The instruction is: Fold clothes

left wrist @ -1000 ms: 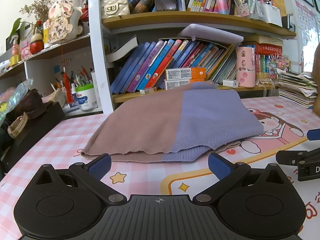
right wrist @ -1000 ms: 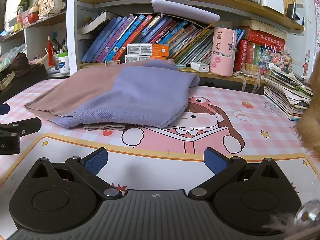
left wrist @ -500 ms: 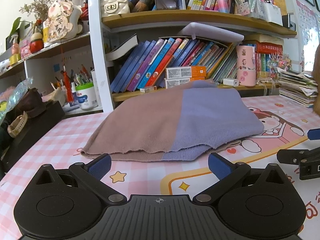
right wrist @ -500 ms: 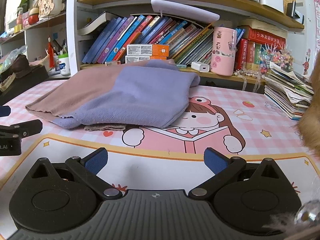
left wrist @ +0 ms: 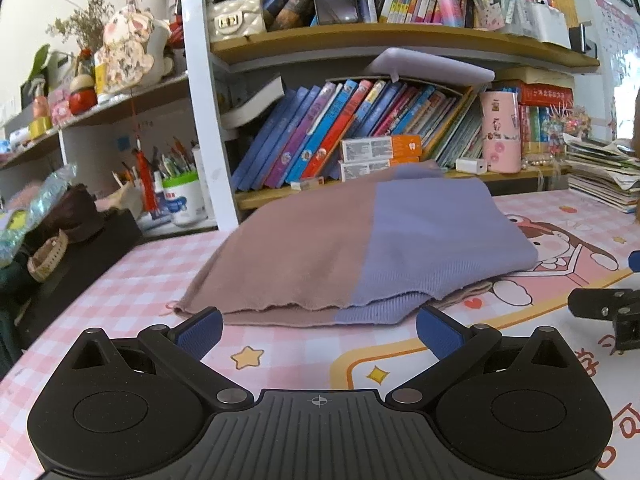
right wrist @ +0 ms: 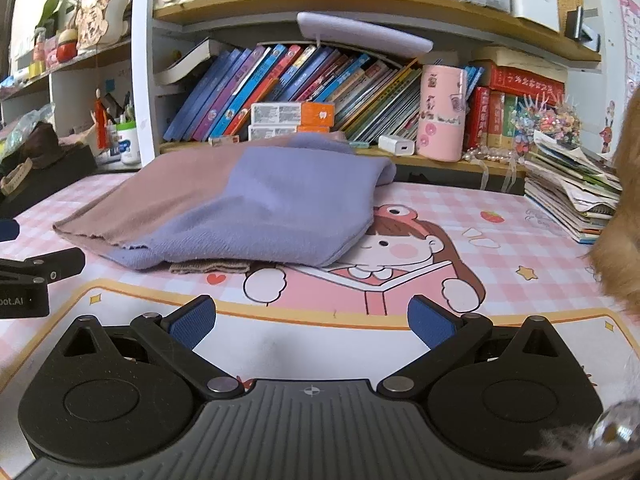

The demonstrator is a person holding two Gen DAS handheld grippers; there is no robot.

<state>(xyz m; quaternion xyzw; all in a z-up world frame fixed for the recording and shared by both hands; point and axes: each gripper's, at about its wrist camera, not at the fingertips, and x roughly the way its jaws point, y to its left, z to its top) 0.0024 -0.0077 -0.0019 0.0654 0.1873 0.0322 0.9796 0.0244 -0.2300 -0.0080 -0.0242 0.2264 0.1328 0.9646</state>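
Note:
A folded knit garment (left wrist: 360, 248), half mauve-brown and half lavender, lies on the pink checked table mat (left wrist: 132, 280). In the right wrist view the same garment (right wrist: 248, 208) sits ahead and to the left. My left gripper (left wrist: 318, 330) is open just short of the garment's near hem, nothing between its blue pads. My right gripper (right wrist: 310, 322) is open over the cartoon print, a short way in front of the garment's lavender corner. Each gripper shows at the edge of the other's view: the right gripper (left wrist: 604, 308) and the left gripper (right wrist: 36, 276).
A bookshelf (left wrist: 360, 136) full of books runs along the back of the table. A stack of magazines (right wrist: 572, 196) sits at the right. A dark box with a bracelet (left wrist: 60, 256) stands at the left. A pink canister (right wrist: 440, 112) is on the shelf. Something tan and furry (right wrist: 616, 248) intrudes at the right.
Both grippers have eased slightly forward toward the garment; both stay open. The garment has not moved.

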